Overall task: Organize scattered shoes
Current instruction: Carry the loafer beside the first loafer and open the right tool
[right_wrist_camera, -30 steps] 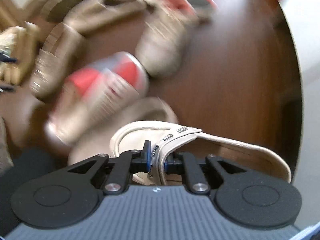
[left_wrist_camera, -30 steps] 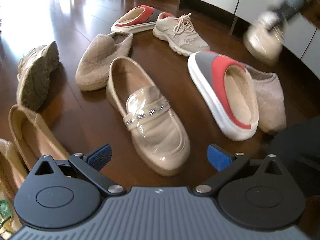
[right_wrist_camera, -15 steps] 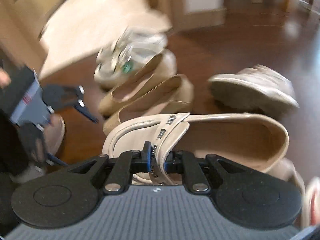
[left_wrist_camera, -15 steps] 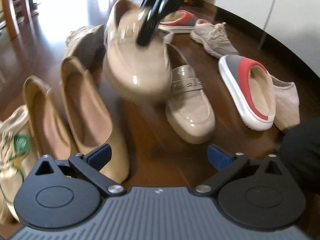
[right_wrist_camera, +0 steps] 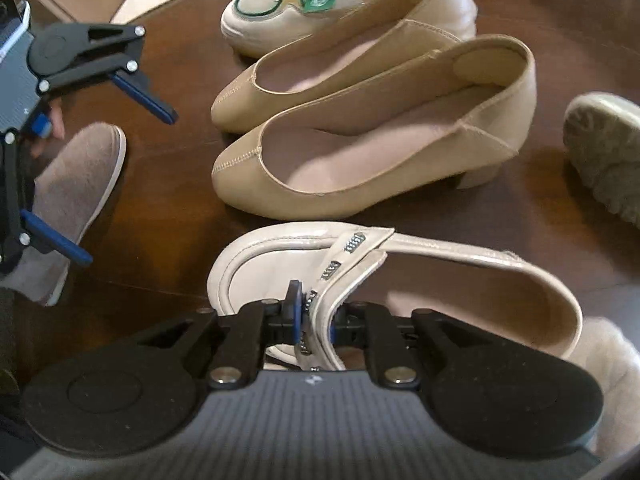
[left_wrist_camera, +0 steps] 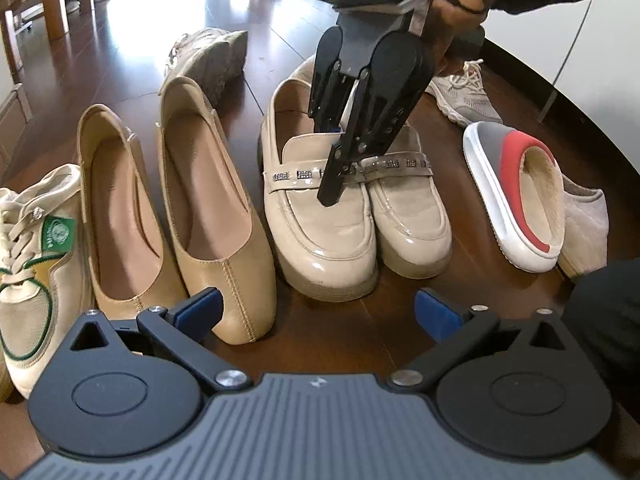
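shoes counted: two glossy beige loafers [left_wrist_camera: 320, 216], two tan pumps [left_wrist_camera: 216, 216], one white sneaker with green trim [left_wrist_camera: 28, 248], one grey-red slipper [left_wrist_camera: 516, 196], one grey mesh sneaker [left_wrist_camera: 466, 98].
right gripper [right_wrist_camera: 310, 316]: clamped on the studded strap of the left loafer, which sits on the wood floor [left_wrist_camera: 120, 64] touching its mate.
left gripper [left_wrist_camera: 316, 310]: fingers apart, empty; loafers at 12 o'clock, pumps at 10 o'clock.

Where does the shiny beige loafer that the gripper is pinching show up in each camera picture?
Left wrist view: the held loafer is at centre, beside its mate.
Right wrist view: it sits at bottom centre, its strap pinched in the right gripper.
Shared landmark: the tan heeled pumps.
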The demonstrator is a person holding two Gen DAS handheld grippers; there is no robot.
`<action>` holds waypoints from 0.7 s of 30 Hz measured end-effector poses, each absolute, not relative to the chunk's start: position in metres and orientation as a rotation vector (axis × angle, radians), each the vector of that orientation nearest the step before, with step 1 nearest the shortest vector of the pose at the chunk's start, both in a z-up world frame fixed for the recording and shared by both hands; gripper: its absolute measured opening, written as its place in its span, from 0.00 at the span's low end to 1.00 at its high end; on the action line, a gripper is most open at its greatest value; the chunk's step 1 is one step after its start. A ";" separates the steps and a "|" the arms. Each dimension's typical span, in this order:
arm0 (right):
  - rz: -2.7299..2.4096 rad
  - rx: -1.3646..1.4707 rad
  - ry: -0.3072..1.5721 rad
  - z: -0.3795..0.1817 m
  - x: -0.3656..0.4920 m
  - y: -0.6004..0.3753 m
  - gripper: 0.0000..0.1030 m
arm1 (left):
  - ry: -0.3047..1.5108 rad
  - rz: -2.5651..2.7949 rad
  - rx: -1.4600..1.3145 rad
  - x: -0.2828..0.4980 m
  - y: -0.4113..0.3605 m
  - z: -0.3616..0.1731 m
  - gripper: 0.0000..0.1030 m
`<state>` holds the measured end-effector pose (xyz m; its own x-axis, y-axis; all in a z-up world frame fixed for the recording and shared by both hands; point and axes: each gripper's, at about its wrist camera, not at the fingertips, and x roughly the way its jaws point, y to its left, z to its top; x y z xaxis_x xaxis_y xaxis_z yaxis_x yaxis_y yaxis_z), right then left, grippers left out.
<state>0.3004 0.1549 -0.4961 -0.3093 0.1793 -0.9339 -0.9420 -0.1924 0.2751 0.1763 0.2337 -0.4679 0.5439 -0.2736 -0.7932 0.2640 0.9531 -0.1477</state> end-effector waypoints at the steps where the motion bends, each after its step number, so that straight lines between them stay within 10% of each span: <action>1: 1.658 -1.021 1.175 -0.494 0.299 0.153 0.11 | 0.945 -0.327 -0.004 0.179 0.232 -0.469 1.00; 21: 1.171 -0.943 1.081 -0.460 0.326 -0.002 0.28 | 0.917 -0.422 0.103 0.224 0.202 -0.474 1.00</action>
<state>0.3255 -0.0022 -0.4600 0.0534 0.2280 -0.9722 -0.9873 0.1581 -0.0172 0.2244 0.2018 -0.4743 0.5331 -0.3100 -0.7872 0.3965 0.9135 -0.0913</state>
